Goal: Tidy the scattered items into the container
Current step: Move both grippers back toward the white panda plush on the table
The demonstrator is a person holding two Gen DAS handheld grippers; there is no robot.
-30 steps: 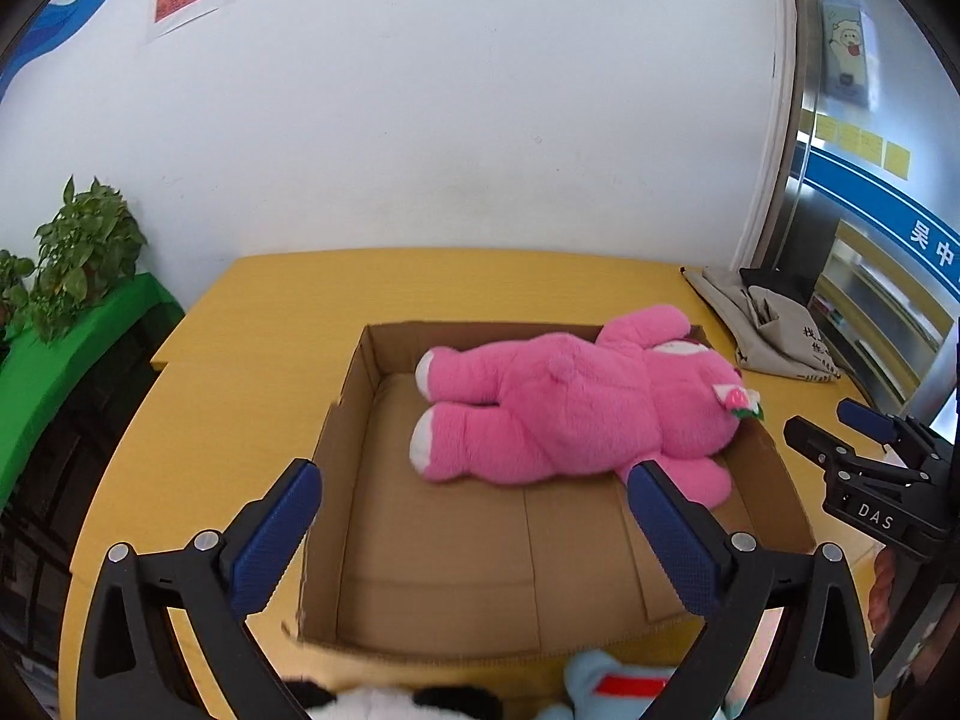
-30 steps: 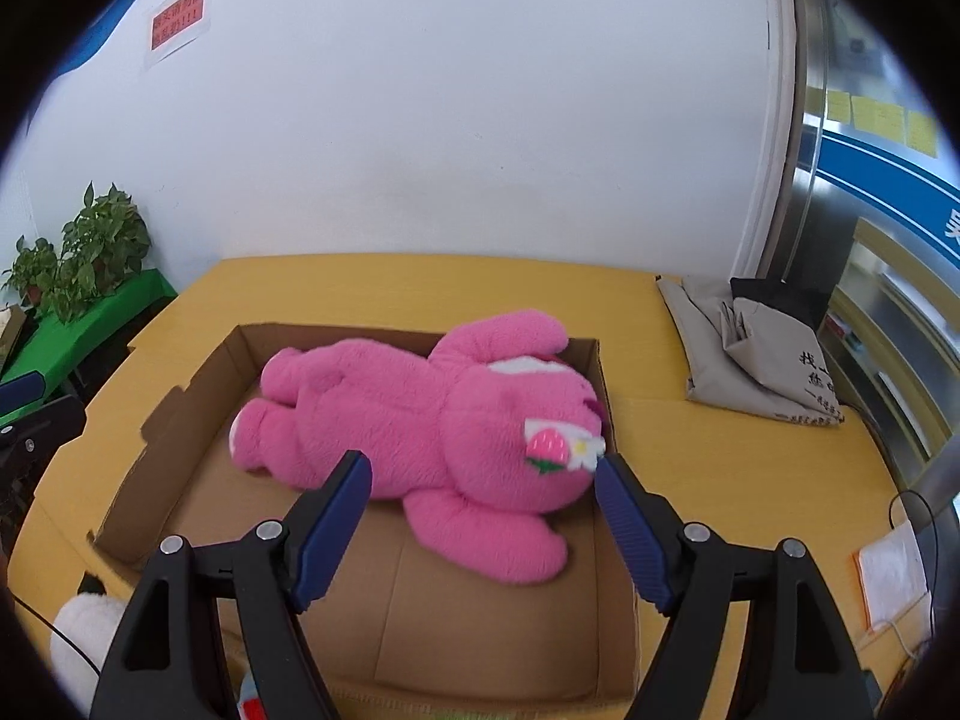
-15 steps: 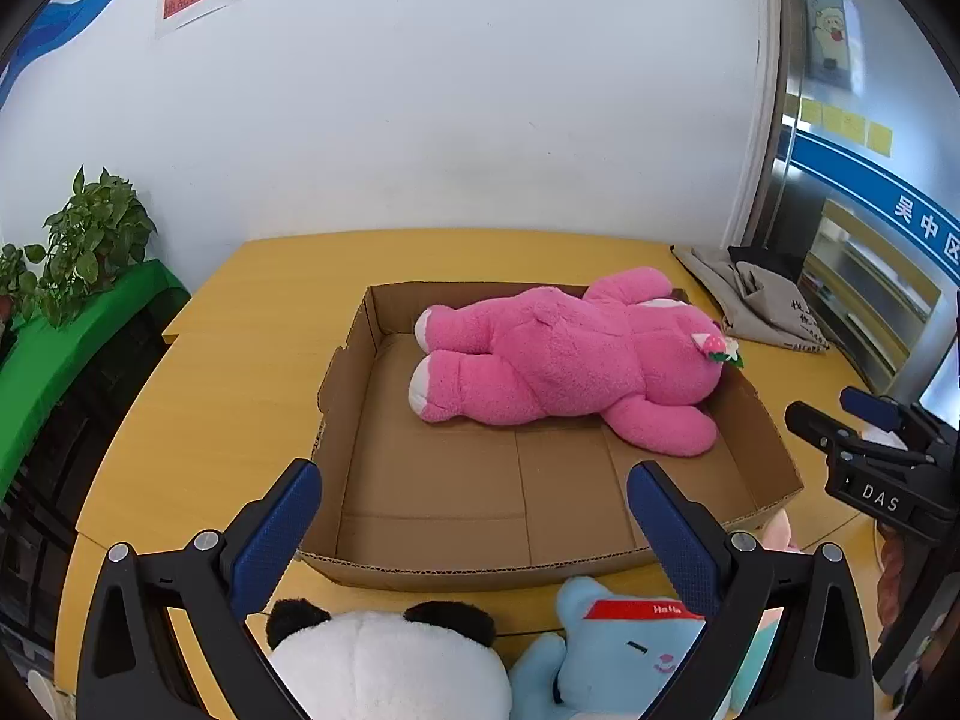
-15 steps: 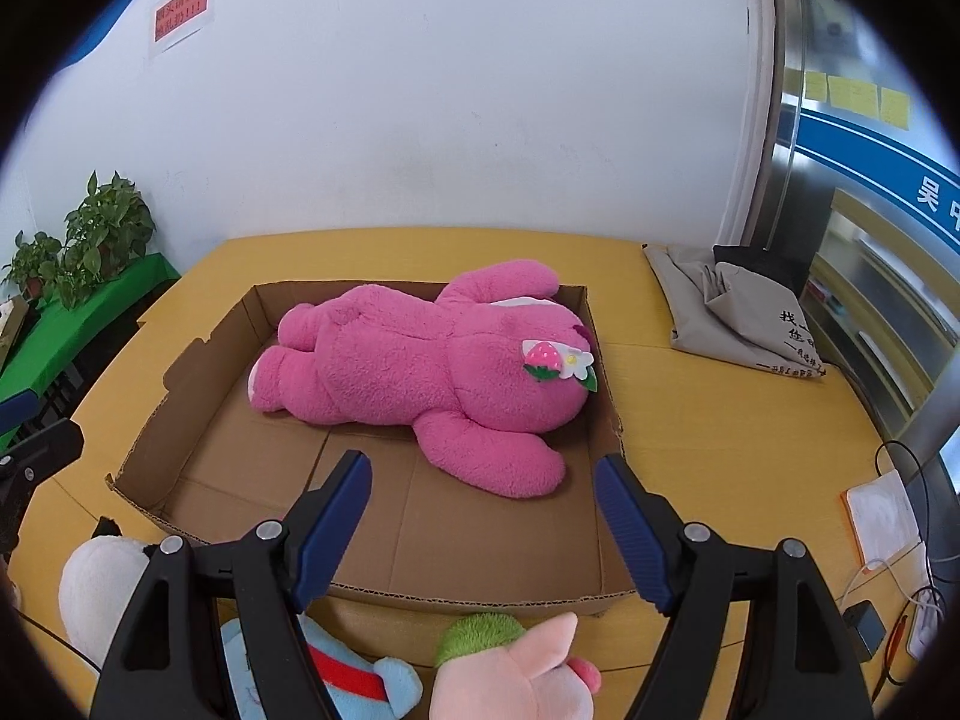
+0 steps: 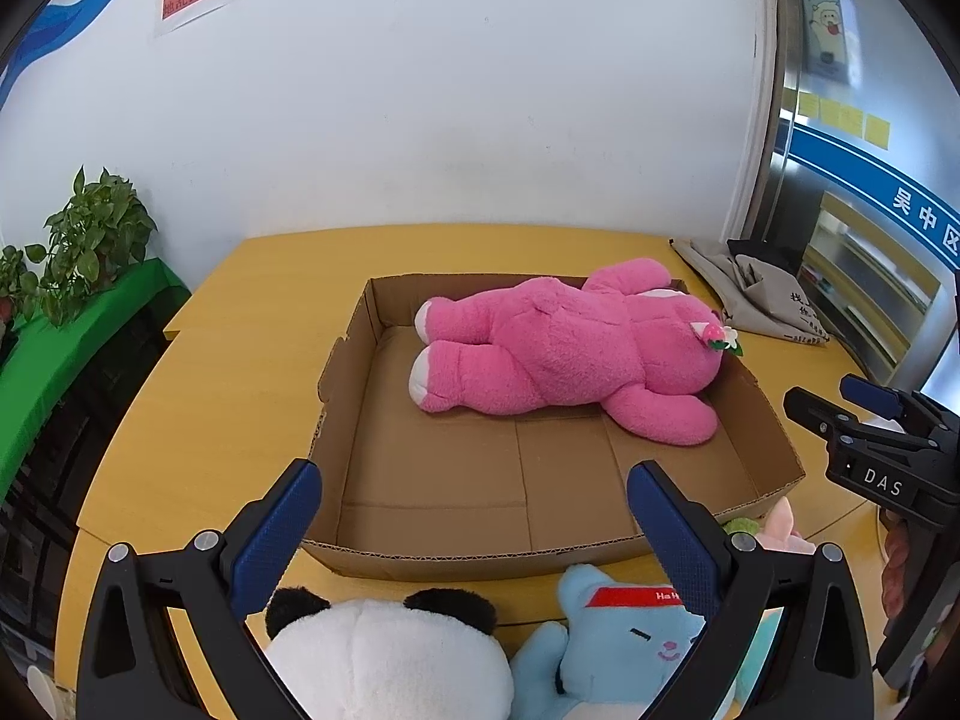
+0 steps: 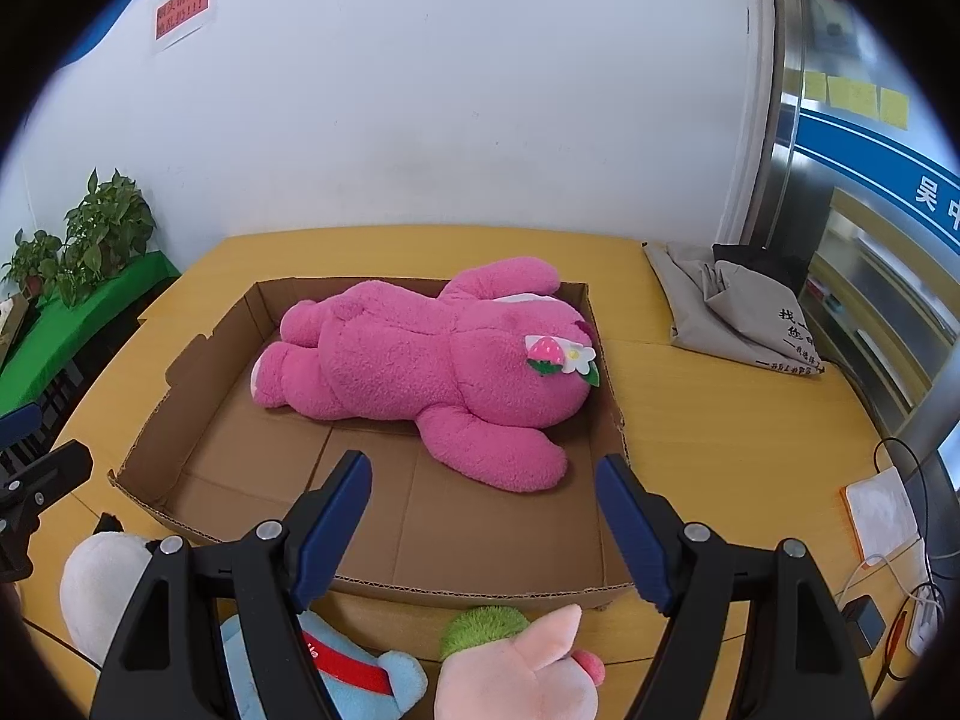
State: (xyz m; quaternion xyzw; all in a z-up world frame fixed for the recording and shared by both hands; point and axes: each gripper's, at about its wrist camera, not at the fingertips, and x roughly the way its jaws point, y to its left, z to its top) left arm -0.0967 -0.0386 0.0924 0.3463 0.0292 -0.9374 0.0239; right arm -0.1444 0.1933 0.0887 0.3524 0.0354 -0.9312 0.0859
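**One plush boxed, three on the near edge**

The pink plush bear (image 5: 564, 354) lies on its side inside the cardboard box (image 5: 336, 396), filling the far half and leaving the near half of the floor bare. Outside the box, pressed close to its near wall on the yellow surface (image 5: 198, 420), you have a panda plush (image 5: 384, 654), a blue plush with a red band (image 5: 624, 630) and a pink plush with a green tuft (image 6: 528, 660). So the tidying is part done: one toy is in and three are out.

Your left hand-held gripper (image 5: 474, 540) is released, jaws spread wide above the panda and the blue toy and holding nothing. Your right hand-held gripper (image 6: 483, 525) is released and empty too, hanging over the pink toy and the box's near wall.

Watch these risks:
- The three toys touch one another, so a wide closing bite may catch two at once or drag a neighbour off the near edge of the surface.
- Soft pile gives under the pads; a shallow pinch on an ear or tuft may slip mid-lift.
- The box wall is low and light. Carry a toy too low and you may snag the rim and shove the box.
- Your two grippers sit close together; reaching for the middle toy with both invites a clash.
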